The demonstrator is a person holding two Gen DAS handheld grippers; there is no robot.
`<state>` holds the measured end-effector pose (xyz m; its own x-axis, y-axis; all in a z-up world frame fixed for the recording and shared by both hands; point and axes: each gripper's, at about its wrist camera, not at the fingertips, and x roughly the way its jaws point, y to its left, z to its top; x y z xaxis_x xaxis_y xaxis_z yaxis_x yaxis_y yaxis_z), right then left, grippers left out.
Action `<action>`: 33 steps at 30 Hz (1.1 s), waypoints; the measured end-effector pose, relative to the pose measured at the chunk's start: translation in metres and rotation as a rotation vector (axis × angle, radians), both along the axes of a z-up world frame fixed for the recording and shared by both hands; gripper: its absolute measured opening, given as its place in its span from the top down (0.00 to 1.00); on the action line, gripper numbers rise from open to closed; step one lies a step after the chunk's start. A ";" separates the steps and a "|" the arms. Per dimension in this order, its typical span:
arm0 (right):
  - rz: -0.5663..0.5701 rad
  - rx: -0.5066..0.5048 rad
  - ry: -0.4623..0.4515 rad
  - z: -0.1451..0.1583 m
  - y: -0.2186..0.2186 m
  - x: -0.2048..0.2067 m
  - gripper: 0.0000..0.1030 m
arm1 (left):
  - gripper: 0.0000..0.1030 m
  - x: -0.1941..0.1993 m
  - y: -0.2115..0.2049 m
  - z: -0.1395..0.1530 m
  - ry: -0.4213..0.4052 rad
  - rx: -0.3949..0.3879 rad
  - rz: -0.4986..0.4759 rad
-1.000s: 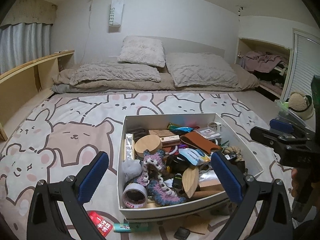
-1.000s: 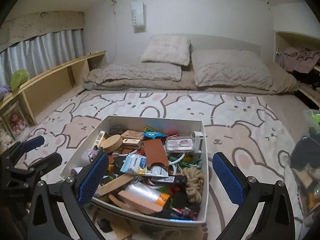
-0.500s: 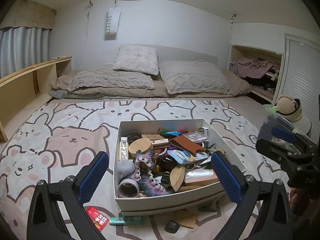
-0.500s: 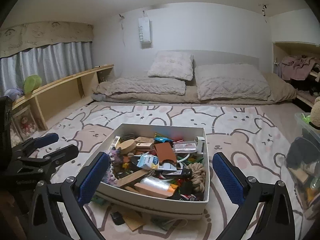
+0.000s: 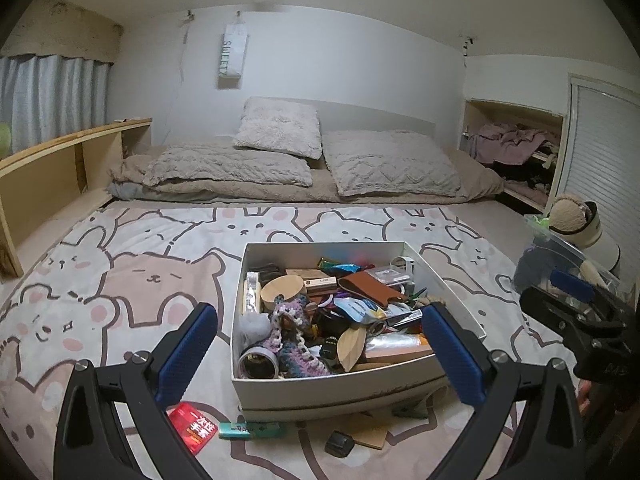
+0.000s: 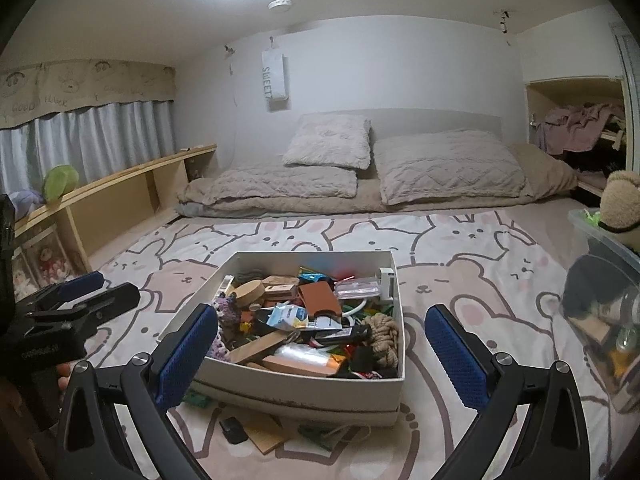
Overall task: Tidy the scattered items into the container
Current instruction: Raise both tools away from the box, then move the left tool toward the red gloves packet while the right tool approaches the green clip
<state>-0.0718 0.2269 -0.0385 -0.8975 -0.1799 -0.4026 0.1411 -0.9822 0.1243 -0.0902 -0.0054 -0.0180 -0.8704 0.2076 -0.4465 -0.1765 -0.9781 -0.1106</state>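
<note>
Change: both cameras have pulled back and risen; more ceiling shows, and the box looks smaller.
Left gripper [image 5: 320, 344]: released, jaws wide, holding nothing, raised over the near rug.
Right gripper [image 6: 322, 344]: released, empty, likewise raised.
White box [image 5: 344, 394]: mid-rug, heaped full.
Strays: red packet [image 5: 194, 426], green tube [image 5: 250, 431], black block [image 5: 340, 443], wooden piece [image 5: 370, 432] lie along the box's near wall, probably the next pickups.
Rug [image 5: 120, 280]: carries everything.
</note>
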 end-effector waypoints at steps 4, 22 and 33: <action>-0.009 -0.005 -0.007 -0.011 0.002 0.004 0.00 | 0.00 0.002 -0.004 -0.007 -0.012 0.023 0.026; -0.030 0.050 -0.131 -0.081 0.004 0.006 0.00 | 0.00 0.004 -0.043 -0.058 -0.126 0.043 0.085; -0.045 0.059 -0.235 -0.122 -0.001 -0.004 0.00 | 0.00 0.001 -0.073 -0.097 -0.188 -0.043 0.122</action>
<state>-0.0760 0.2255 -0.1606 -0.7845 -0.1121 -0.6100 0.0713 -0.9933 0.0909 -0.0890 -0.0780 -0.1147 -0.7884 0.0833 -0.6095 -0.0371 -0.9954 -0.0880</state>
